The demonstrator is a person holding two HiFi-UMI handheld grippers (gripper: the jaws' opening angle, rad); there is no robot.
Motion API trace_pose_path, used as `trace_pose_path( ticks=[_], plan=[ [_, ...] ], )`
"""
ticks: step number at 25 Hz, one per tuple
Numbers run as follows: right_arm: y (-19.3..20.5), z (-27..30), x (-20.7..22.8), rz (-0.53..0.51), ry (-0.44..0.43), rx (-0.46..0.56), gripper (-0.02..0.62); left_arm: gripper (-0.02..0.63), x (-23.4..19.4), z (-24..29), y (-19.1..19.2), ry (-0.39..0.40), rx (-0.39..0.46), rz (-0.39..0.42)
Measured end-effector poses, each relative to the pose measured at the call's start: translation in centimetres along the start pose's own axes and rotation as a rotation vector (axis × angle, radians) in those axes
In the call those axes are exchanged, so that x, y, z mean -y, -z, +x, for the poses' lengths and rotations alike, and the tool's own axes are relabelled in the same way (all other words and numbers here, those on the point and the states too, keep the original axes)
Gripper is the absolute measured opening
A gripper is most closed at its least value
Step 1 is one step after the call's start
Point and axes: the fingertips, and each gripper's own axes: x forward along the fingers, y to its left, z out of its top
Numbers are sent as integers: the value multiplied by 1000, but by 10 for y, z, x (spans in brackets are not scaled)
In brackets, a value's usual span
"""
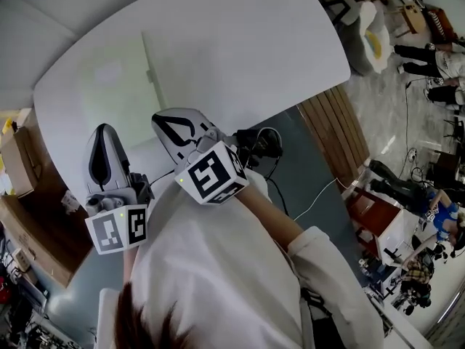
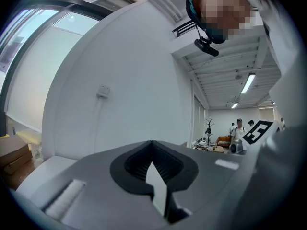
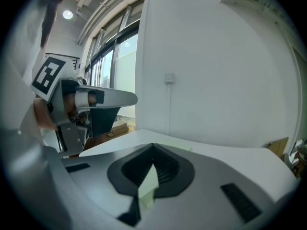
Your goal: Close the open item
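Note:
Both grippers hang close to my chest at the near edge of a white table (image 1: 240, 71). My left gripper (image 1: 106, 127) is shut, its tips meeting with nothing between them (image 2: 152, 143). The right gripper (image 1: 155, 118) sits just to its right, tips also together and empty (image 3: 153, 146). From the right gripper view the left gripper (image 3: 91, 104) shows at the left. A flat, pale greenish sheet-like thing (image 1: 116, 100) lies on the white surface ahead, and its near edge (image 3: 178, 146) shows past the right jaws. No frame shows clearly which item stands open.
A white wall with a small switch box (image 2: 103, 91) and a conduit rises behind the table. Cardboard boxes (image 1: 18, 158) stand at the left. Black cables and a black device (image 1: 265, 144) lie on the floor to the right, beside wooden slats (image 1: 341, 122). People stand far off.

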Motion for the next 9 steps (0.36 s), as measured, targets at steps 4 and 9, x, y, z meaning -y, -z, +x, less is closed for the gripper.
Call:
trace_pose_path(
  ticks=[4,9],
  plan=[
    [3,-6,-22,-12,-11,-38,4,9,9,-12,6,51,-60,-5],
    [0,-3,-5,-81,13,-19,4,9,29,15,-13,105,32,55]
  ],
)
